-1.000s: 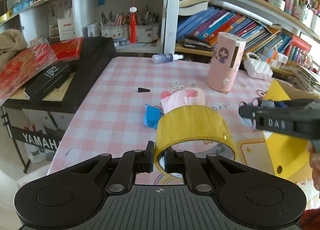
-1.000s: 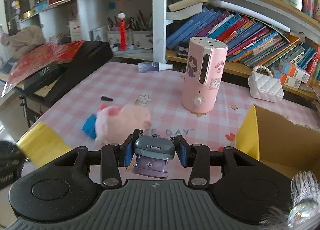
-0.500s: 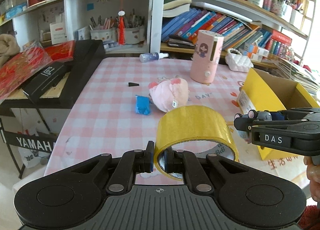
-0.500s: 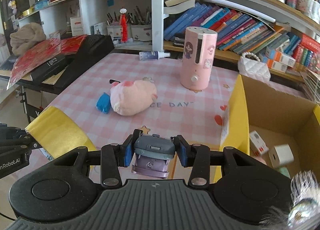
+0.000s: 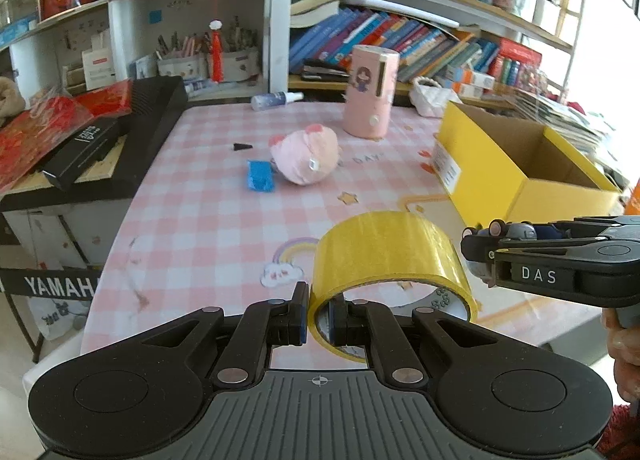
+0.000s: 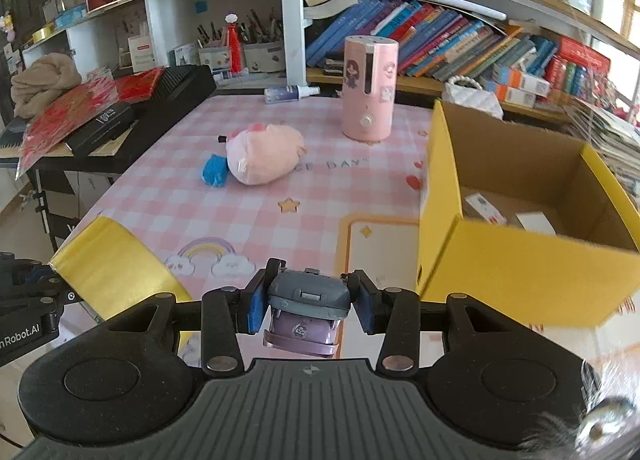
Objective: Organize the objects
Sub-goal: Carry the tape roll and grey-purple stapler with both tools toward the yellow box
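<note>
Currently, the yellow tape roll (image 5: pixel 390 256) is held above the near edge of the pink checked table (image 5: pixel 208 220), its wall pinched by the left gripper (image 5: pixel 319 318). Alongside, the right gripper (image 6: pixel 308 306) clamps a small grey-and-purple case (image 6: pixel 306 310) beside the yellow cardboard box (image 6: pixel 516 264).

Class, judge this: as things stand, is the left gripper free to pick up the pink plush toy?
Probably not: the left gripper is shut on the yellow tape roll. Nothing blocks the path to the pink plush toy.
</note>
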The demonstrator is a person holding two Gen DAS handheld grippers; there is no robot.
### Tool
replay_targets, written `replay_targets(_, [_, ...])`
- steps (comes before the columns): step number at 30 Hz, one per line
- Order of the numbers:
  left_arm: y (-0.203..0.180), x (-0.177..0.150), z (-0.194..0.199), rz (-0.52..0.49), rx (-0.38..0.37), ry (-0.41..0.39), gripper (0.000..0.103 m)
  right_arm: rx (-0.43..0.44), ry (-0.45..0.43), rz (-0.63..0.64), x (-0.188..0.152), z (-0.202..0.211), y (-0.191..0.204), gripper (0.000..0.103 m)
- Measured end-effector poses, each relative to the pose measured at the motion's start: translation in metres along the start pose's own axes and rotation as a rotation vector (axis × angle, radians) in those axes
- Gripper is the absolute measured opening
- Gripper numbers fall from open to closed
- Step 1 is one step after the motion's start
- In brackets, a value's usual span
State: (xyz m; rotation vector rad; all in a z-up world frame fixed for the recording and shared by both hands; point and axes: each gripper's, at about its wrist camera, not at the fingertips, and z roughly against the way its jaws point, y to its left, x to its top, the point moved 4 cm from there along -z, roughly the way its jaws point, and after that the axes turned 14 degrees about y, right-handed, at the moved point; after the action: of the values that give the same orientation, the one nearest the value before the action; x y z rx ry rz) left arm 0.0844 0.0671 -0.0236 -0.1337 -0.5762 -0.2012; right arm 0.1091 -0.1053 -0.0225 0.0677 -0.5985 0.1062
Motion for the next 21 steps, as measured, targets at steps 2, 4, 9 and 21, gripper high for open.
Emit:
replay_targets(2, [-0.004,-0.006,0.003,-0.017,-0.006,0.004,0.008,-0.003,0.003,-0.017,-0.01,0.005,-0.001,0.041])
replay_targets(4, [-0.009,-0.013,0.006,-0.036,-0.014,0.008,0.008,-0.009,0.005,-0.038,-0.02,0.01,-0.002,0.041])
replay_targets(9, [-0.024,-0.027,0.012,-0.096,-0.041,0.016,0.008,-0.033,0.003,-0.094,-0.047,0.024,-0.008,0.041])
replay_targets(21, [-0.068,-0.045,0.02,-0.255,-0.127,0.023,0.008,-0.121,-0.014,-0.254,-0.101,0.06,-0.035,0.041])
